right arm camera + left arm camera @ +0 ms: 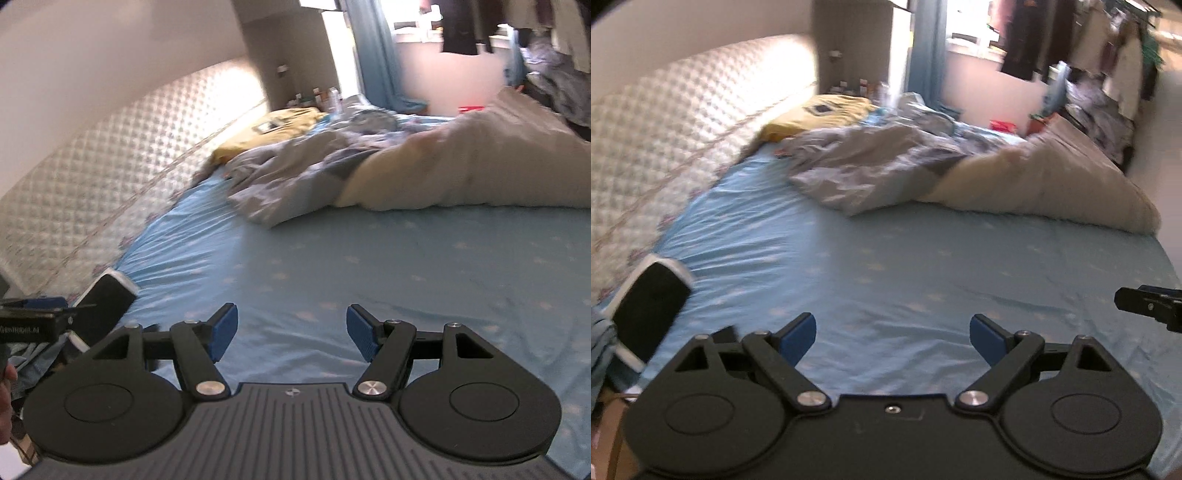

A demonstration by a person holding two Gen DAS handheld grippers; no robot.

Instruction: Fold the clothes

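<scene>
A crumpled grey-blue garment lies in a heap on the light blue bed sheet, at mid-bed; it also shows in the right wrist view. A yellow garment lies beyond it by the padded headboard, also seen in the right wrist view. My left gripper is open and empty over the near part of the sheet, well short of the heap. My right gripper is open and empty, beside the left one; its tip shows at the right edge of the left wrist view.
A cream duvet is bunched on the right of the bed. A quilted headboard runs along the left. A black-and-white object sits at the near left bed edge. Hanging clothes and a window lie beyond.
</scene>
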